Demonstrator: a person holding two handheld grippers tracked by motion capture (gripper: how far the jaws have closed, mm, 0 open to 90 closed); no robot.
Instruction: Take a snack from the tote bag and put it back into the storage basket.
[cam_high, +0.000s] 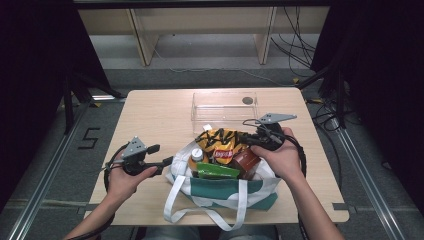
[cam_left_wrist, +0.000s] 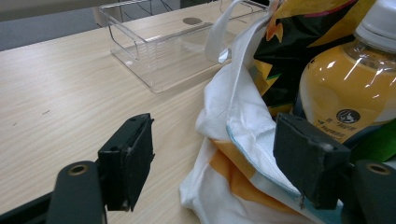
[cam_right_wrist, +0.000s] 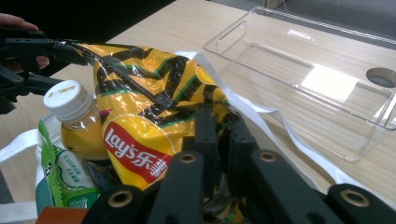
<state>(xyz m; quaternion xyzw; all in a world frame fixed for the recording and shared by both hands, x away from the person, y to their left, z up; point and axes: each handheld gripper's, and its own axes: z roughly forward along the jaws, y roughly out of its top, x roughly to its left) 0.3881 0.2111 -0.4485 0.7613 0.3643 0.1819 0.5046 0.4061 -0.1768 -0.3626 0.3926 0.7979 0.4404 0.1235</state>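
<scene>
Right gripper (cam_right_wrist: 219, 154): fingers (cam_right_wrist: 205, 135) drawn almost together, pinching a fold at the upper edge of the chip bag (cam_right_wrist: 144, 116). From the high view the hand (cam_high: 280, 155) sits over the right side of the tote; my reading is that the pinch is there to lift the chip bag out.

Left gripper (cam_left_wrist: 219, 163): fingers (cam_left_wrist: 128, 161) spread wide, astride the tote's left rim. 1 stands outside over the worktop (cam_left_wrist: 60, 93), the other sits inside against the cloth by the bottle; whether the pads press the fabric I cannot tell. It looks placed to steady the mouth of the tote while the other hand pulls.

Chip bag: yellow with black stripes and a red logo, standing upright in the tote, its top well above the rim.

Tote bag (cam_high: 220, 192): white and green cloth, handles trailing toward the near edge of the worktop. Contents: the chip bag, 1 bottle (cam_right_wrist: 77, 121) of orange drink with a white cap, 1 green packet (cam_high: 215, 171), 1 brown item (cam_high: 245, 160) on the right.

Clear tray (cam_high: 224, 106): transparent plastic, just behind the tote, holding nothing; likely the destination.
</scene>
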